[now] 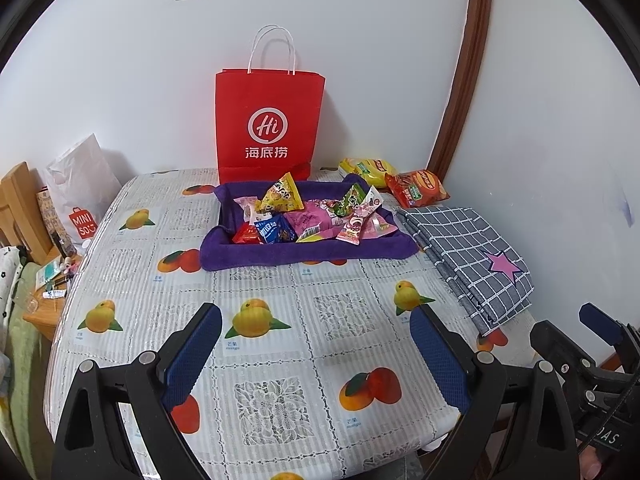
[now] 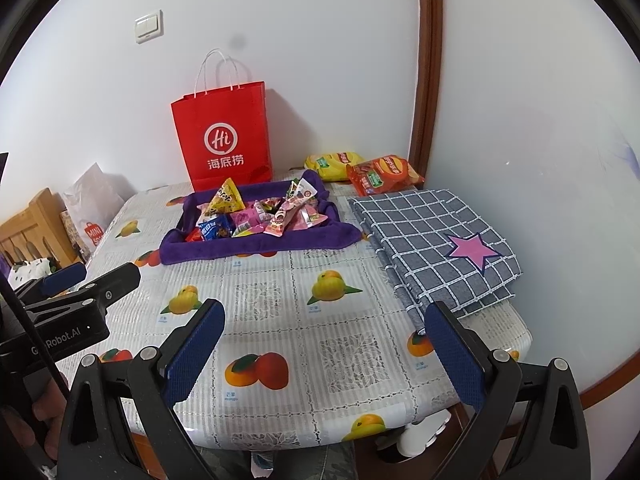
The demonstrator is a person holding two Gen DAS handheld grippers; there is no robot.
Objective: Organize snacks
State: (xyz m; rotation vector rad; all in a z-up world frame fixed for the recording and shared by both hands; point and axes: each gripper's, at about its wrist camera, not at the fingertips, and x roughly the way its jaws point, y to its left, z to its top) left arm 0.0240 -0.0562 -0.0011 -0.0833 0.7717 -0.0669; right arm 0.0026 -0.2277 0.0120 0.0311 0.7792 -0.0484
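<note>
A purple cloth tray [image 1: 280, 254] [image 2: 224, 248] lies at the far middle of the table, holding several small snack packets [image 1: 304, 216] [image 2: 260, 216]. A yellow chip bag [image 1: 366, 170] [image 2: 332, 164] and a red chip bag [image 1: 416, 188] [image 2: 384, 174] lie behind it at the far right. A red paper bag [image 1: 270, 120] [image 2: 224, 136] stands upright against the wall. My left gripper [image 1: 316, 344] is open and empty over the near table edge. My right gripper [image 2: 326, 344] is open and empty beside it, also showing in the left wrist view [image 1: 576, 332].
A folded grey checked cloth with a pink star [image 1: 472, 256] [image 2: 436, 240] lies on the right side of the fruit-print tablecloth [image 1: 280, 320] [image 2: 280, 300]. A white Miniso bag [image 1: 80, 200] and a wooden stand [image 1: 20, 208] sit left of the table.
</note>
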